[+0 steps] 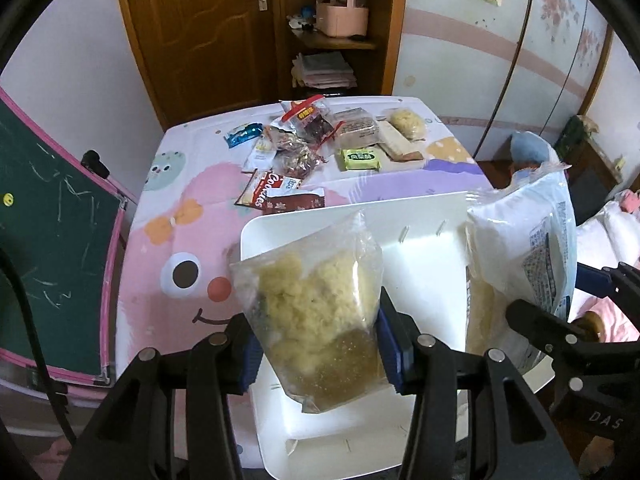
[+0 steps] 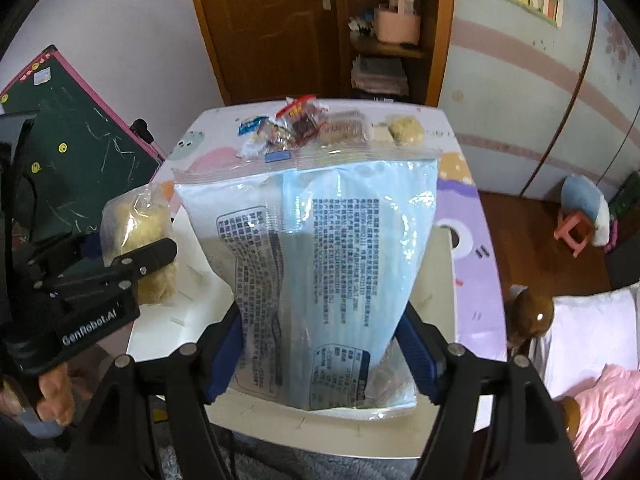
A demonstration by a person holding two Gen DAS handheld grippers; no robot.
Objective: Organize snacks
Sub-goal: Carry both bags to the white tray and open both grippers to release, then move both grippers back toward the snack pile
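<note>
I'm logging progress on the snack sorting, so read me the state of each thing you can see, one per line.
Left gripper: fingers around the clear bag.
Clear bag of yellow crumbly snack: upright over the white tray.
Right gripper: fingers around the blue bag.
Blue printed bag: upright, its bottom in the tray.
White tray: open.
Cookies packet: lying flat on the table.

Both the left gripper (image 1: 316, 344) and the right gripper (image 2: 320, 364) are black, with blue pads (image 1: 390, 354), silver round screws and white lettering on the body.
</note>
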